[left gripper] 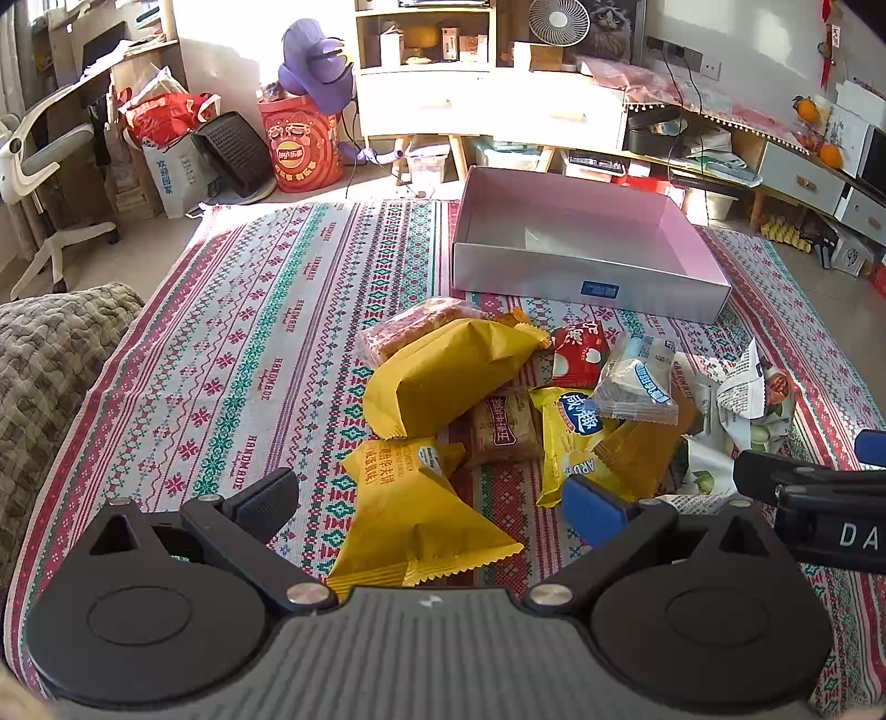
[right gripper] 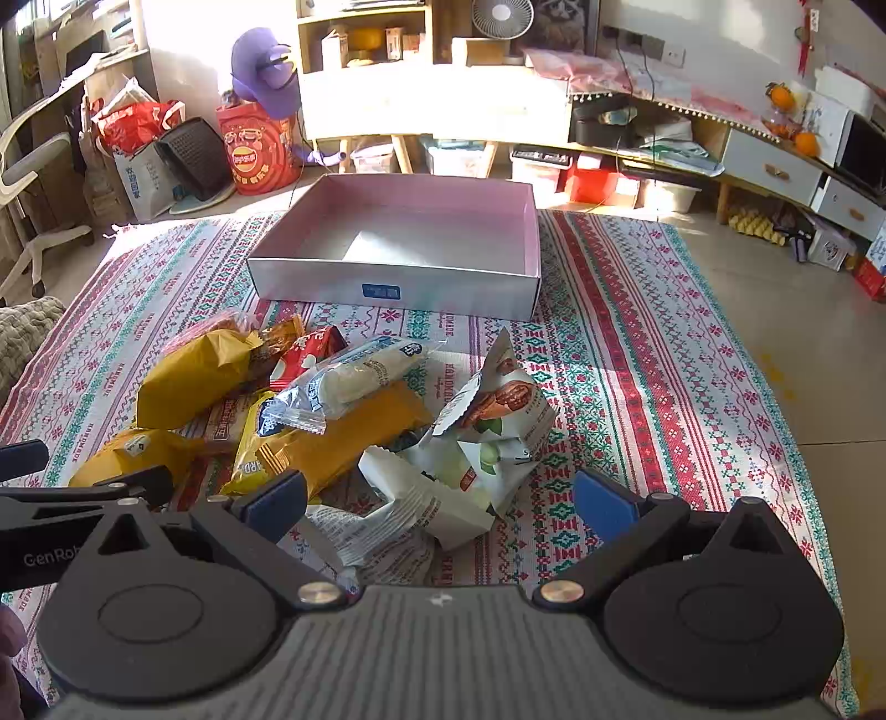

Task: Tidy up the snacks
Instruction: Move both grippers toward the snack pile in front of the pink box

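**Snack pile in front of an empty box, both claws spread**

A heap of snack packets [left gripper: 515, 410] lies on a patterned cloth [left gripper: 266, 343], just in front of a shallow box [left gripper: 581, 277] with a pink inside and nothing in it. The pile holds big yellow bags, a small brown packet [left gripper: 504, 426], a red packet [left gripper: 578, 354], a clear wrapper with a white bar [right gripper: 354, 376], and white nut packets [right gripper: 487, 432] on its right side.

The left gripper [left gripper: 434, 498] hangs over the near yellow bag [left gripper: 410, 515], its jaws spread wide and pinching nothing. The right gripper [right gripper: 440, 498] hangs over the white nut packets, also spread wide with nothing gripped. The two tools sit side by side, each showing at the edge of the other's view. Shelves, a fan [left gripper: 559, 19] and a red tub [left gripper: 299, 144] stand beyond the cloth.
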A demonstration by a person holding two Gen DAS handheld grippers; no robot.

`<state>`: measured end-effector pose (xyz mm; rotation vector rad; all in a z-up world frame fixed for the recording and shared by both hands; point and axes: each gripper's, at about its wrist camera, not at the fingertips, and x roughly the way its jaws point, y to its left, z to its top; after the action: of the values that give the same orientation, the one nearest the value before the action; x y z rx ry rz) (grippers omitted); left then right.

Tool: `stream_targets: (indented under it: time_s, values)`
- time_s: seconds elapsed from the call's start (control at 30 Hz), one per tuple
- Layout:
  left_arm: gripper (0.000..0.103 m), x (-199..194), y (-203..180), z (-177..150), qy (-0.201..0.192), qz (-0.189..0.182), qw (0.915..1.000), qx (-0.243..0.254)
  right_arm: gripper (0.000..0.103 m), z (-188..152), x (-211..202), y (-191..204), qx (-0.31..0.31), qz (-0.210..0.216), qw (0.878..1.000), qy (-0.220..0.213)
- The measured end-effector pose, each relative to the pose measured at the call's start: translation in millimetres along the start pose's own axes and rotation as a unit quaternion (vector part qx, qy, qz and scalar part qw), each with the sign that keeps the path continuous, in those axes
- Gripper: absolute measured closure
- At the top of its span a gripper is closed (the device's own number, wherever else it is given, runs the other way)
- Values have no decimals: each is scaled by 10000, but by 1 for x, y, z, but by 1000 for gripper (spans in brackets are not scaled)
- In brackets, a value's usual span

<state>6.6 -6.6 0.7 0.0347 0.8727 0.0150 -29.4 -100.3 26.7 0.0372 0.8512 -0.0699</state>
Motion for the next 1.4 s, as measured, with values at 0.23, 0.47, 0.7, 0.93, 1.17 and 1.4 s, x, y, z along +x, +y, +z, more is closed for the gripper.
stream_targets:
  time_s: [0.23, 0.47, 0.7, 0.93, 1.17, 1.4]
  values:
    - [0, 0, 0, 1, -4, 1, 10000, 1, 0, 0, 1, 0, 3, -4, 10000, -4]
    - [0, 0, -1, 1, -5, 9, 10000, 8, 0, 1, 1, 1, 4, -8, 10000, 4]
    - [0, 0, 0, 4, 16, -29, 10000, 75, 0, 2, -1, 0, -34, 5, 10000, 54]
    - [0, 5, 6, 21, 149, -281, 9985, 456, 1, 14, -2, -7, -140, 189, 9997, -98]
    - [0, 22, 10, 41, 451, -641, 9910, 1083, 7, 29, 12, -16, -301, 662, 9972, 191]
    - [5, 47, 14, 64, 621, -1004, 9850, 1257, 17, 45, 40, -37, 275, 943, 9907, 939]
